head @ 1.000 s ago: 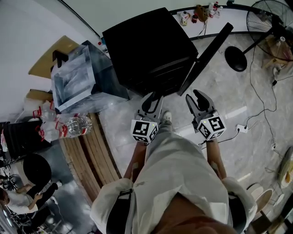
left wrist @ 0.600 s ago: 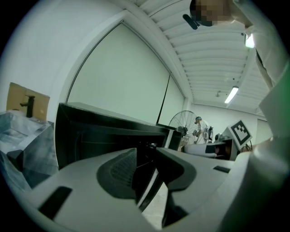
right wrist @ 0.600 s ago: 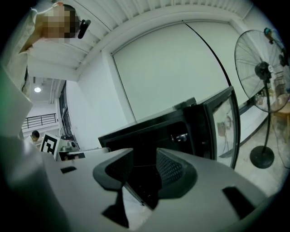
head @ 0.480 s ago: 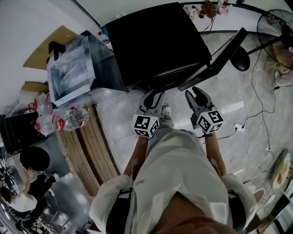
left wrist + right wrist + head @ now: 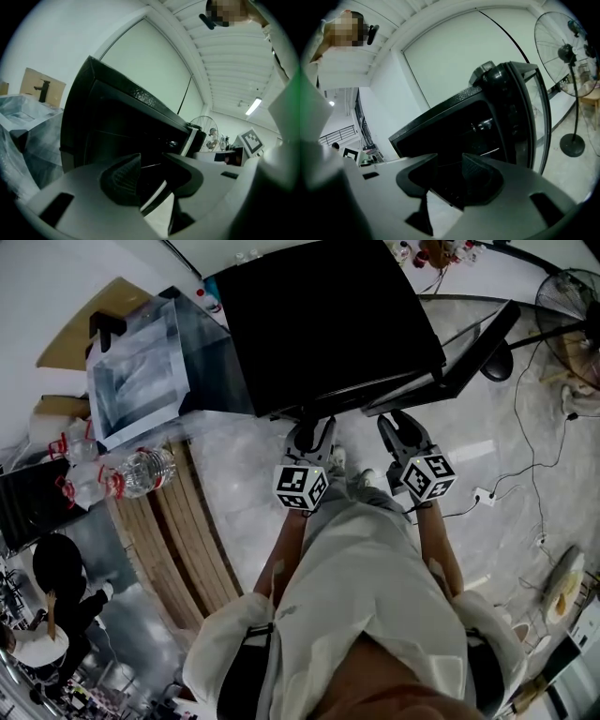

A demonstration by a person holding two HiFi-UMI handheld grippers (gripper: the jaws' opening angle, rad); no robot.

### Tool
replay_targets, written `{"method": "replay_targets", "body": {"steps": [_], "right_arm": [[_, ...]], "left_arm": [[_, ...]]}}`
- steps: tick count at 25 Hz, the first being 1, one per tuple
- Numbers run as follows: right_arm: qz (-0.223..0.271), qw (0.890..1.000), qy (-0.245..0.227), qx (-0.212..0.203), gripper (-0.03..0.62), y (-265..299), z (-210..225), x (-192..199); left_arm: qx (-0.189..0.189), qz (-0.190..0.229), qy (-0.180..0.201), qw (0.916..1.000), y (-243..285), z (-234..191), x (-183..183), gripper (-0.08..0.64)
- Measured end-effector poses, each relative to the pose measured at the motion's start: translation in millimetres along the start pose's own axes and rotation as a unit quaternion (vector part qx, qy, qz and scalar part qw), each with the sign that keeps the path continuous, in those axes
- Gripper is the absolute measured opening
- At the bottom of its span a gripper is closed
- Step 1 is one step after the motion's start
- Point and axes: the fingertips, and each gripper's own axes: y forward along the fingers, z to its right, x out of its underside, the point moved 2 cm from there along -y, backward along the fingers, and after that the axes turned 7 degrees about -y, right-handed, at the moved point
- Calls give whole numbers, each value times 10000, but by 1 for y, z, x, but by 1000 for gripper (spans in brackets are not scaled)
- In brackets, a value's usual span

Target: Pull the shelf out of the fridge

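The step in hand looks like the approach, since nothing is gripped yet. In the head view the black fridge (image 5: 323, 324) fills the upper middle of the frame, with its door (image 5: 450, 352) swung open toward the upper right. The left gripper (image 5: 310, 430) and right gripper (image 5: 400, 426) hover side by side just below the open front, above the pale floor. Both pairs of jaws stand close together and empty, pointing into the dark cavity. The shelf (image 5: 490, 153) sits inside it, showing in the right gripper view only as a thin pale line, probably its front edge. The next move, I judge, calls for parting the jaws, going in level with that edge, closing on it at left and right, and drawing straight back so the shelf does not jam.
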Motion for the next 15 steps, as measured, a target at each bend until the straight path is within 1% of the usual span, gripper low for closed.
{"method": "replay_targets", "body": {"steps": [2,6,10,13,15], "right_arm": [[-49,10000,53,-42,156,4,4,3],[-104,9997,172,-167,163,13,12,8],[-130,9987,331,-374,163,20,21,15],[-177,9969,501,-584,166,28,27,20],[-216,9959,541,-691,183,35,31,23]], "left_arm": [[-61,3,-96,9999,4,-1,4,140],[-173,101,-406,9990,12,-4,13,153],[-455,198,-623,9968,20,-7,23,169],[-732,316,-805,9936,25,-12,28,179],[-861,372,-934,9912,30,-15,31,190]]}}
